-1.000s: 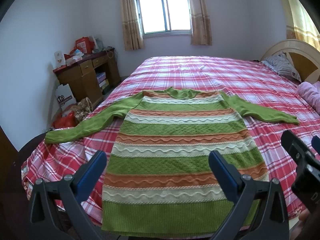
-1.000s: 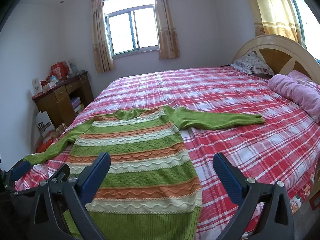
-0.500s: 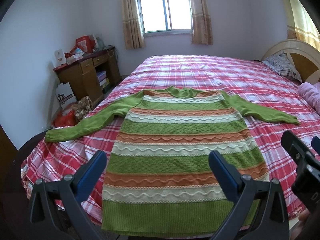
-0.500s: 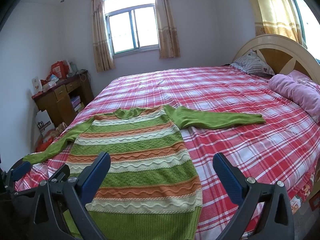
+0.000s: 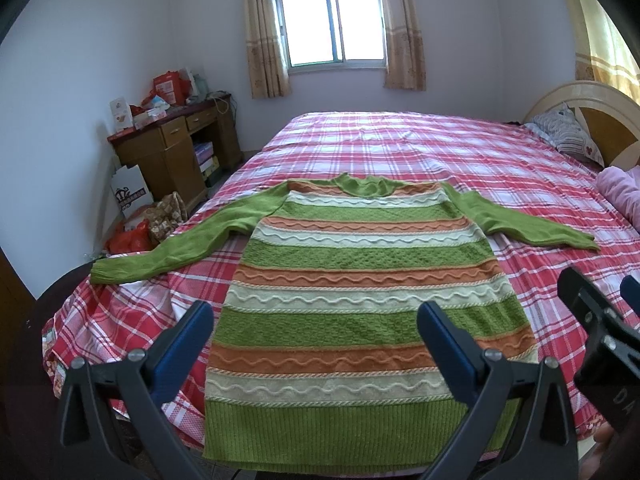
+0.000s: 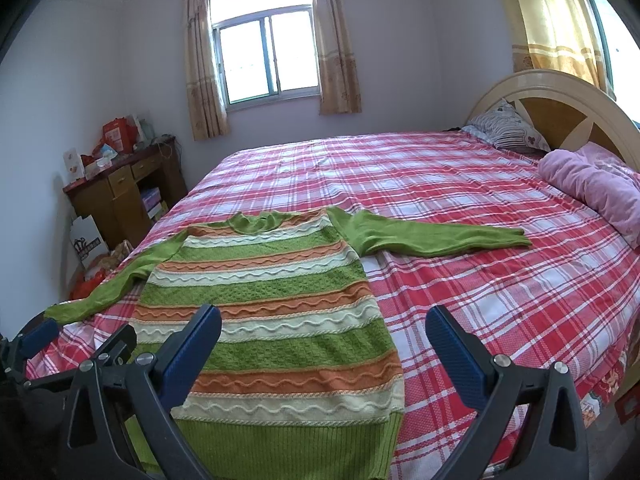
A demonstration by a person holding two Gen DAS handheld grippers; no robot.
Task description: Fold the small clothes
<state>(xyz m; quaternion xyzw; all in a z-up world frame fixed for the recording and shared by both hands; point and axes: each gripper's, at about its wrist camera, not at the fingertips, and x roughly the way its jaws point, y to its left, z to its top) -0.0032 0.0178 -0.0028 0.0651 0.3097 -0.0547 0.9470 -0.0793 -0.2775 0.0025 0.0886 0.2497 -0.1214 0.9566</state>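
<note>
Item: striped sweater (image 5: 356, 280), green, orange and cream bands, laid flat and face-up on the bed (image 5: 400, 144) near its foot edge, collar toward the window (image 5: 334, 24), hem toward the cameras, both green sleeves spread outward on the red plaid bedspread.

Left wrist view only: the sweater's full width centred between the fingers; the left sleeve's cuff (image 5: 106, 272) at the bed's edge; part of the right gripper (image 5: 600, 320) at the frame's right side.

Right wrist view only: the pink rolled blanket (image 6: 592, 188) shown at length beside the wooden headboard (image 6: 560, 112); the yellow side curtain (image 6: 548, 20); the right sleeve (image 6: 432, 236) stretched fully along the bedspread; part of the left gripper (image 6: 36, 338) low at the left.

Both views: wooden bench (image 5: 172, 148) with red packages against the left wall; patterned pillow (image 6: 508, 128).

Left gripper (image 5: 314, 328): jaws spread wide, holding nothing, hovering above the hem, not touching cloth.

Right gripper (image 6: 324, 332): jaws spread wide, empty, above the sweater's right lower side and the bedspread.
</note>
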